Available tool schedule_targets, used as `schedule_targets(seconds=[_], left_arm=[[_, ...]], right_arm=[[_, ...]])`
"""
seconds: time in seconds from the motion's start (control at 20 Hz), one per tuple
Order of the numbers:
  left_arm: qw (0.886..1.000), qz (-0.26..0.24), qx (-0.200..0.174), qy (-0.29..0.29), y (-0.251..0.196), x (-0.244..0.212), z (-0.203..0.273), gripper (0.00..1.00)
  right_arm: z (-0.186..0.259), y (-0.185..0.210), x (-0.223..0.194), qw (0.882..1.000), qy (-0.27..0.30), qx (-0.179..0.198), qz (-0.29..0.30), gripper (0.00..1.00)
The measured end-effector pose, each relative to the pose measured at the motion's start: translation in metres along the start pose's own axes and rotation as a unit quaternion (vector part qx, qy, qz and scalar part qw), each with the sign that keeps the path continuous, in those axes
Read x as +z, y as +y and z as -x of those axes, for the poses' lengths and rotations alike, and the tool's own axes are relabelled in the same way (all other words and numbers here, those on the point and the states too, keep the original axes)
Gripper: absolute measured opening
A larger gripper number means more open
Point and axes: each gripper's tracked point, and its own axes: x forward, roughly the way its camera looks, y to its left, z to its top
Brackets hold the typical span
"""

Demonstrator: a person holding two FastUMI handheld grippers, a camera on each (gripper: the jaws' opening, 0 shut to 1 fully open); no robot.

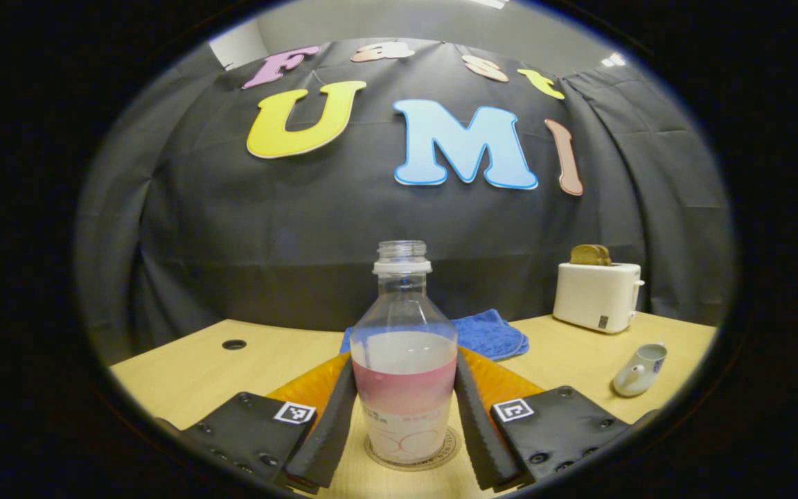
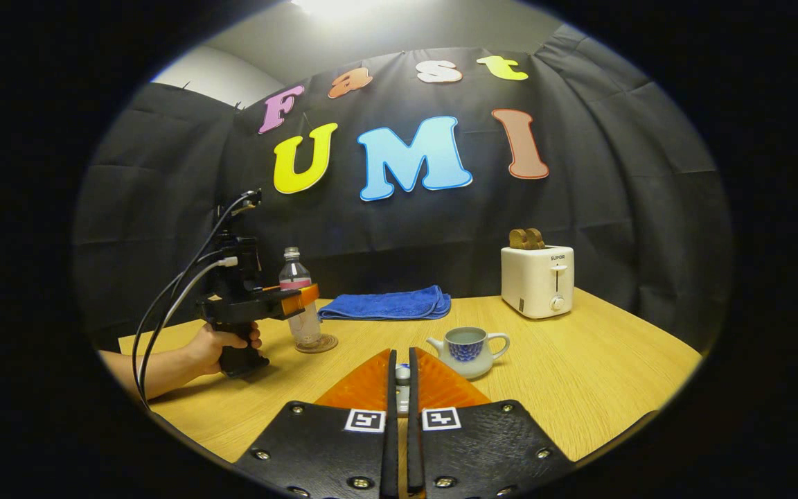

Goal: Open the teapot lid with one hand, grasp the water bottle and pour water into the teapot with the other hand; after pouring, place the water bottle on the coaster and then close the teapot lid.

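Note:
The clear water bottle (image 1: 404,346), uncapped with a pink label and part full, stands upright on the round coaster (image 1: 440,454). My left gripper (image 1: 404,364) has a finger pressed on each side of it. The right gripper view shows that gripper (image 2: 300,298) in a person's hand, at the bottle (image 2: 298,305) on the coaster (image 2: 323,344). The white teapot (image 2: 470,350) with a blue pattern stands lidless, right of the bottle. My right gripper (image 2: 402,378), low above the table before the teapot, is shut on the small white teapot lid (image 2: 402,374). The teapot (image 1: 638,371) also shows in the left gripper view.
A folded blue towel (image 2: 388,303) lies at the back of the wooden table (image 2: 579,374). A white toaster (image 2: 536,281) with toast in it stands at the back right. A cable hole (image 1: 234,344) sits in the tabletop's far left.

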Motion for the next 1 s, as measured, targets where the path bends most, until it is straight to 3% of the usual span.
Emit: schedule_targets(seconds=[0.7,0.85,1.0], left_arm=[[1.000,-0.004,-0.004,0.014,-0.008,-0.019,-0.008,0.88],[1.000,0.004,0.000,-0.010,-0.005,-0.002,-0.003,1.00],[0.999,0.011,0.008,-0.032,-0.001,0.013,0.004,1.00]], right_arm=[[0.005,-0.006,0.001,1.000,0.000,-0.007,0.004,0.05],[0.004,-0.007,-0.001,1.000,0.002,-0.009,0.010,0.05],[0.003,-0.011,-0.001,1.000,0.003,-0.014,0.008,0.05]])
